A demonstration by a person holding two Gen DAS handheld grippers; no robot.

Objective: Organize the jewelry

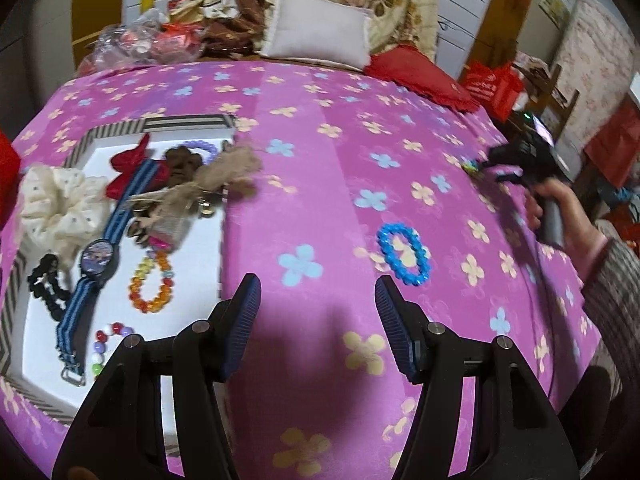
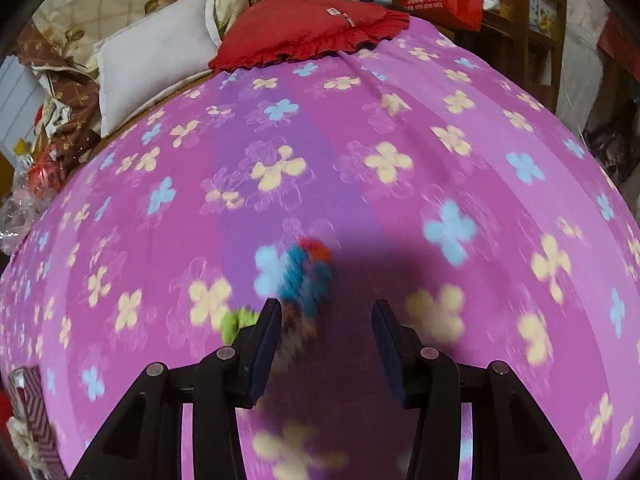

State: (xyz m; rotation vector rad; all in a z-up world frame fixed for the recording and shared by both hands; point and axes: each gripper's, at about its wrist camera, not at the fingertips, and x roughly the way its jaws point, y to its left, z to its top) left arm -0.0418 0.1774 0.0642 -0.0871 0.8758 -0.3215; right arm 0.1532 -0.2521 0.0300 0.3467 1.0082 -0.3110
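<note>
A white tray with a striped rim lies at the left on the pink flowered bedspread. It holds a blue striped watch, a cream scrunchie, a red bow, bead bracelets and other pieces. A blue bead bracelet lies on the bedspread just beyond my open, empty left gripper, slightly right. My right gripper is open over a blurred multicoloured woolly piece that lies between its fingers near the left one. The right gripper also shows at the far right.
A white pillow, a red cushion and piled fabrics and bags lie at the bed's far edge. A red bag and wooden furniture stand at the right beyond the bed. The tray's corner shows in the right wrist view.
</note>
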